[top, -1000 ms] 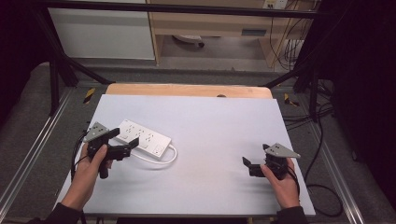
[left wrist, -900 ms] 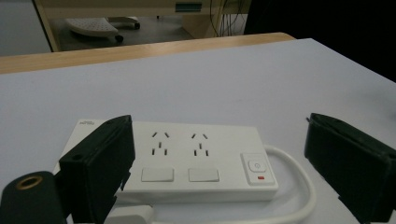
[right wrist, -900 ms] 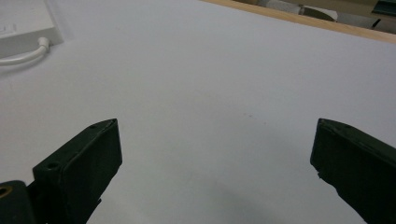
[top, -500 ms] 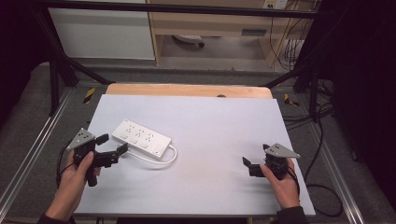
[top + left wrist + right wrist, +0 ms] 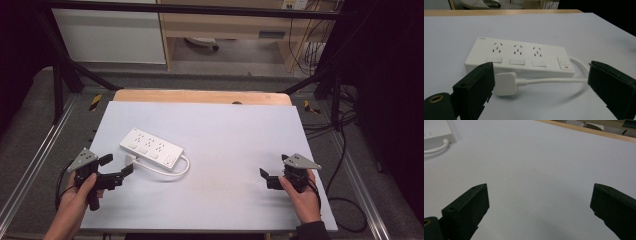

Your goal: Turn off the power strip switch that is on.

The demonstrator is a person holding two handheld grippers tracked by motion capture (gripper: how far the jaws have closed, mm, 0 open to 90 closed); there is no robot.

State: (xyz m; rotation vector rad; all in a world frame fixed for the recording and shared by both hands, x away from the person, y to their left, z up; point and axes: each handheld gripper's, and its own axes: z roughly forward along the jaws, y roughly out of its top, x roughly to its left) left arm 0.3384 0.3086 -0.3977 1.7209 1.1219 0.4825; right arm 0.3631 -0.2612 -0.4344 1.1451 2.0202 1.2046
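Observation:
A white power strip (image 5: 151, 147) (image 5: 517, 56) with three sockets, rocker switches and a red-marked button lies left of centre on the white table top. Its white cable (image 5: 175, 171) (image 5: 554, 80) loops round to a white plug (image 5: 129, 160) (image 5: 504, 83) lying flat just in front of the strip. My left gripper (image 5: 116, 167) (image 5: 540, 90) is at the table's left front, open, aimed at the plug from a short way back, holding nothing. At the right front my right gripper (image 5: 267, 178) (image 5: 539, 212) is open over bare table. A corner of the strip (image 5: 435, 133) sits far off in the right gripper view.
The white table top (image 5: 225, 135) has a wooden strip (image 5: 200, 96) along its far edge. Metal rails (image 5: 35, 165) run down both sides of the table. Black cables (image 5: 345, 200) trail on the floor to the right. Cabinets (image 5: 110, 35) stand beyond the table.
My left gripper has drawn back from the power strip toward the table's left front edge. The right gripper has stayed still, and the strip has not moved.

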